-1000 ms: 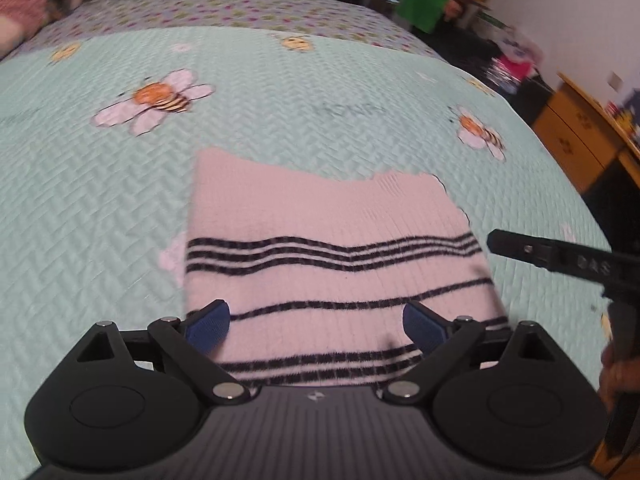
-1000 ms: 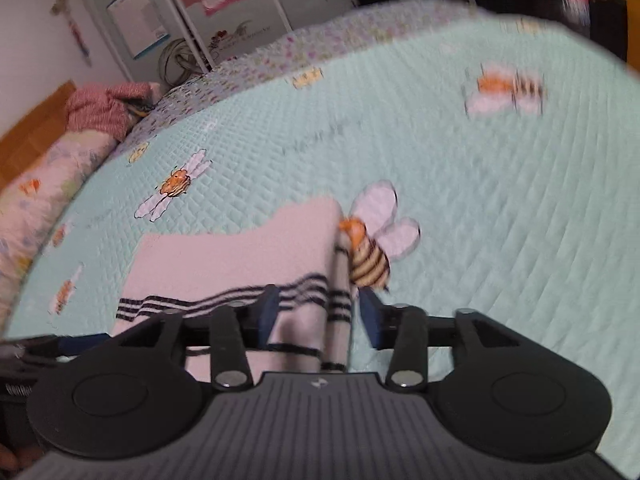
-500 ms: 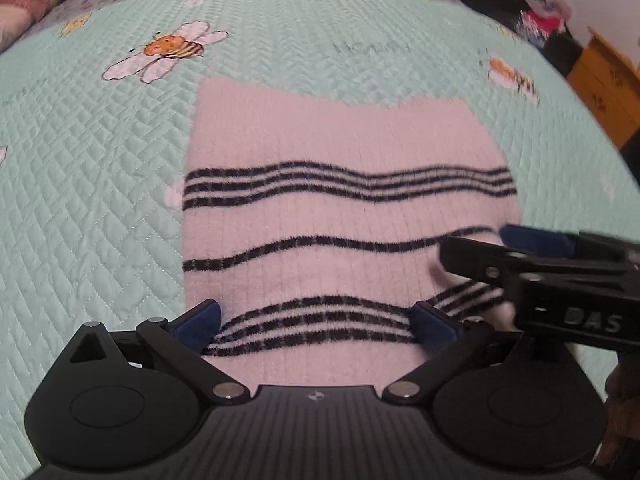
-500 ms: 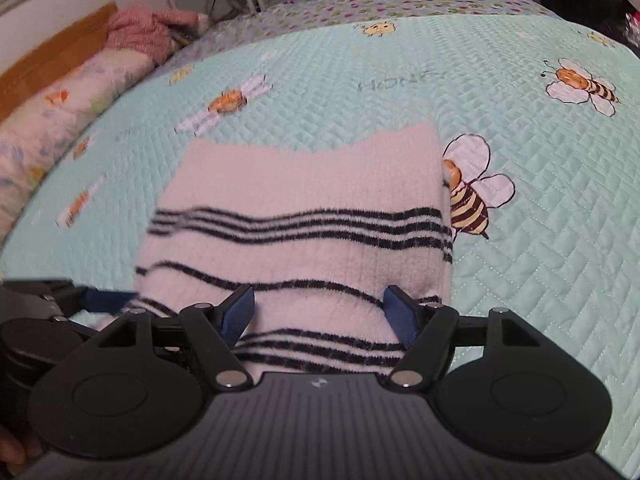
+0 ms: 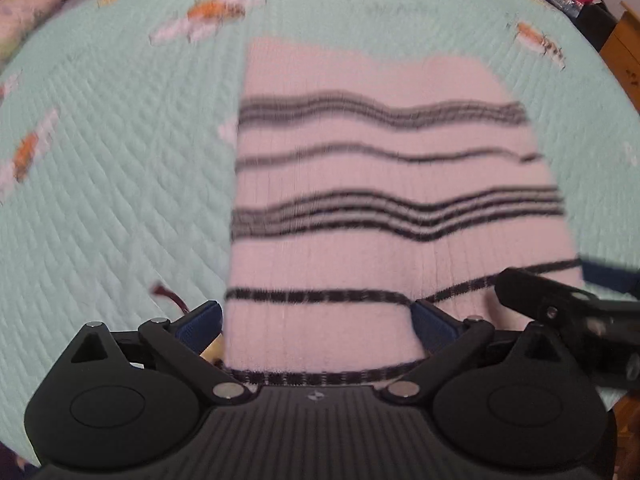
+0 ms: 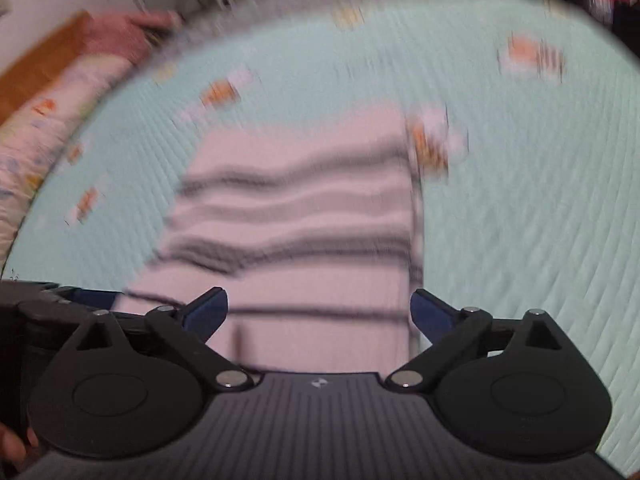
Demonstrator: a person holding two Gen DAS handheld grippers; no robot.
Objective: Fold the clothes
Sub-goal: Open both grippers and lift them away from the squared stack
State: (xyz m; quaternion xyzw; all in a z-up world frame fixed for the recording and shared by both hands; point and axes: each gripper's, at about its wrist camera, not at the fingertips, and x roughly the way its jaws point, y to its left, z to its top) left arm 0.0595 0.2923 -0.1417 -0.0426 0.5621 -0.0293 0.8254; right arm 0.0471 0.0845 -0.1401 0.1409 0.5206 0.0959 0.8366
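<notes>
Pink sweater (image 5: pixel 384 184) with black stripes lies folded into a long panel on the mint quilt (image 5: pixel 112 184), its near hem right under my tools. I see my left gripper (image 5: pixel 316 318) spread wide over that hem, grasping nothing. My right gripper (image 6: pixel 318 312) is just as wide apart above the same end, also released. Bee prints (image 5: pixel 208 12) dot the quilt. A wooden cabinet (image 5: pixel 624 52) stands off the bed's right; both views are blurred.

Pink garment (image 5: pixel 380 168) with black stripes on mint bee-print quilt (image 5: pixel 120 184).
</notes>
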